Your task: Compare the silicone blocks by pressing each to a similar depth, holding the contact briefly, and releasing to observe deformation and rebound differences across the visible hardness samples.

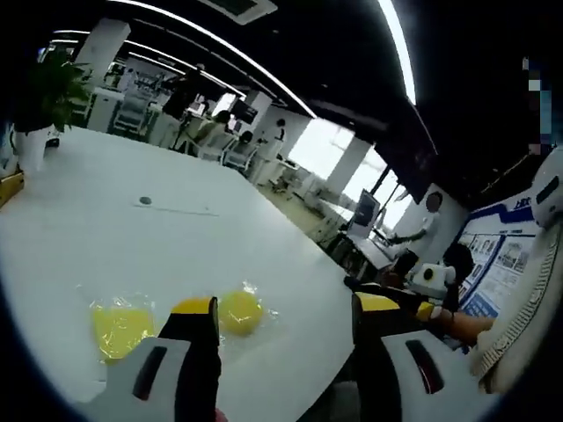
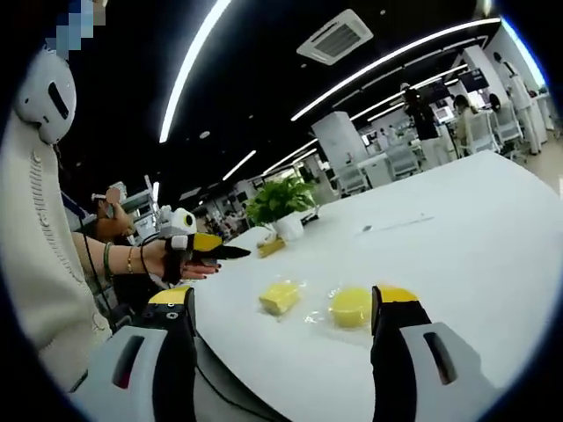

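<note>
Yellow silicone blocks on the white table (image 2: 493,255), both grippers hovering open.
Beside the square yellow block (image 2: 280,297) lies the round yellow block (image 2: 350,307); left gripper (image 1: 286,315) and right gripper (image 2: 283,309) grip nothing.

Bright ceiling light strips (image 2: 369,66), window glare (image 1: 321,145), soft blur, fisheye-bent edges

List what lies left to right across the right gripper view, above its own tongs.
Person's sleeve → hand holding the left tongs → potted plant → square yellow block → round yellow block.
</note>
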